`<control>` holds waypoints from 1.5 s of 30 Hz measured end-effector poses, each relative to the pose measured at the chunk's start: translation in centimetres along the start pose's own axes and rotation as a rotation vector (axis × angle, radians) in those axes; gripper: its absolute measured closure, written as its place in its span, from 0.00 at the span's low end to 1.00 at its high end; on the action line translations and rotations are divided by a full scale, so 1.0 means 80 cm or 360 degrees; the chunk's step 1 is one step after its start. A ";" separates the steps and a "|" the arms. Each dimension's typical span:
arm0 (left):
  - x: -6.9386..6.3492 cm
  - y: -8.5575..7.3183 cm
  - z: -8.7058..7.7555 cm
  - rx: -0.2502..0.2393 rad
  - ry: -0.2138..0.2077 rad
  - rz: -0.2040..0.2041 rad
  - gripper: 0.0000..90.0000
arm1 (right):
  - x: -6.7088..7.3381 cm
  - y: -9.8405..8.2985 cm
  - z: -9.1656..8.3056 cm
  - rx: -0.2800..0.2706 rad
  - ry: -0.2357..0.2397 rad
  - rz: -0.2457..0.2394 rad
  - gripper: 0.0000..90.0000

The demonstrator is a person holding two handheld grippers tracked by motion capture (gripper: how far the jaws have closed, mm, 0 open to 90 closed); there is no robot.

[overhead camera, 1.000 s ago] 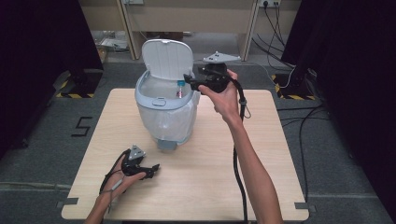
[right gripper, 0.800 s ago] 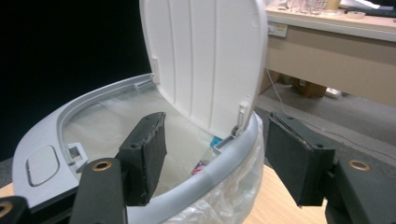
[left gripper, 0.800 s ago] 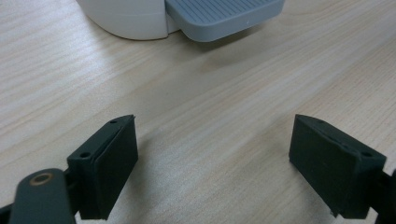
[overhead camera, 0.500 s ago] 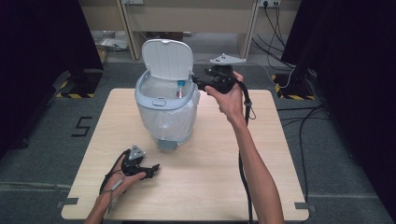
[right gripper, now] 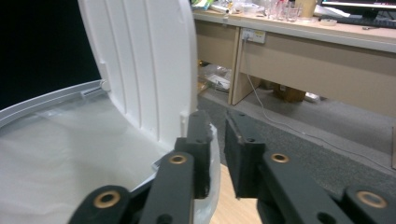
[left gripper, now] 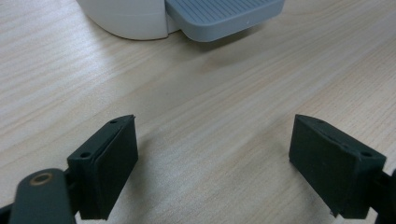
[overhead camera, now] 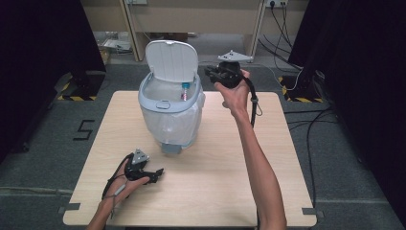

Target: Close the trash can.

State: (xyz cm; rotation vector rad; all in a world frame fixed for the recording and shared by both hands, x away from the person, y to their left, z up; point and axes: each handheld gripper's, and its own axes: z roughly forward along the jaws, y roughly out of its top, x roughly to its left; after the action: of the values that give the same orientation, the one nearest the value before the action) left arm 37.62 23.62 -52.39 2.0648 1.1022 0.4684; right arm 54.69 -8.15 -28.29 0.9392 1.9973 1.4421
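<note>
A white pedal bin (overhead camera: 160,105) lined with a clear bag stands at the table's back middle, its lid (overhead camera: 171,60) up. A small red and blue item (overhead camera: 184,91) sits inside against the far right wall. My right gripper (overhead camera: 209,73) hovers just right of the bin's rim, pointing at it. Its jaws have just been closing and stand nearly together (right gripper: 217,126) with nothing between them, beside the lid (right gripper: 140,60) and the liner (right gripper: 70,140). My left gripper (overhead camera: 157,175) rests open on the table, jaws wide (left gripper: 215,158), facing the grey pedal (left gripper: 224,16).
The light wooden table (overhead camera: 287,158) has bare room on its right and front. Black curtains hang on both sides. A long desk (right gripper: 327,51) runs behind, with cables on the grey floor. A "5" (overhead camera: 84,129) is marked on the floor at left.
My right gripper has drawn back to the right, away from the bin's opening, and its jaws have closed. The left gripper has kept still.
</note>
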 end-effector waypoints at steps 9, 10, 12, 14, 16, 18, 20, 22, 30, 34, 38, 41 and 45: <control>0.000 0.000 0.000 0.0005 0.0000 0.0006 0.16 | -0.013 -0.008 0.028 0.0011 0.0027 0.0017 0.99; 0.000 0.000 0.000 0.0000 0.0000 0.0000 0.16 | -0.015 -0.009 0.031 0.0013 0.0032 0.0030 0.99; 0.000 0.000 0.000 0.0000 0.0000 0.0000 0.16 | -0.019 -0.011 0.038 0.0015 0.0035 0.0034 1.00; 0.000 0.000 0.000 0.0000 0.0000 -0.0002 0.16 | -0.021 -0.011 0.040 0.0017 0.0039 0.0036 1.00; 0.000 0.000 0.000 0.0000 0.0000 -0.0002 0.16 | -0.023 -0.008 0.046 0.0008 0.0050 0.0041 0.99; 0.000 0.000 0.000 0.0000 0.0000 -0.0001 0.16 | -0.023 -0.005 0.049 -0.0005 0.0066 0.0037 1.00; 0.000 0.000 0.000 0.0000 0.0000 -0.0001 0.16 | -0.020 -0.001 0.053 -0.0008 0.0097 0.0026 1.00; 0.000 0.000 0.000 0.0000 0.0001 -0.0001 0.16 | -0.018 0.002 0.055 -0.0016 0.0119 0.0018 1.00; 0.000 0.000 0.000 0.0000 0.0001 -0.0001 0.16 | -0.017 0.009 0.051 -0.0079 0.0210 0.0014 1.00; 0.000 0.000 0.000 -0.0001 0.0003 -0.0002 0.16 | -0.019 0.013 0.047 -0.0113 0.0263 0.0040 1.00; 0.000 0.000 0.000 -0.0002 0.0003 -0.0002 0.16 | -0.018 0.013 0.044 -0.0098 0.0313 0.0039 1.00; 0.000 0.000 0.000 -0.0002 0.0003 -0.0001 0.16 | -0.013 0.014 0.040 -0.0095 0.0340 0.0010 1.00; 0.000 0.000 0.000 -0.0001 0.0003 0.0000 0.16 | 0.000 0.011 0.030 -0.0070 0.0372 -0.0034 1.00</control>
State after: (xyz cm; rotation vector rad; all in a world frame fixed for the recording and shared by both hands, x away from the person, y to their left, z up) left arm 37.62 23.60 -52.40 2.0642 1.1028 0.4710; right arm 56.66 -6.48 -28.18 0.7578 2.1229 1.6413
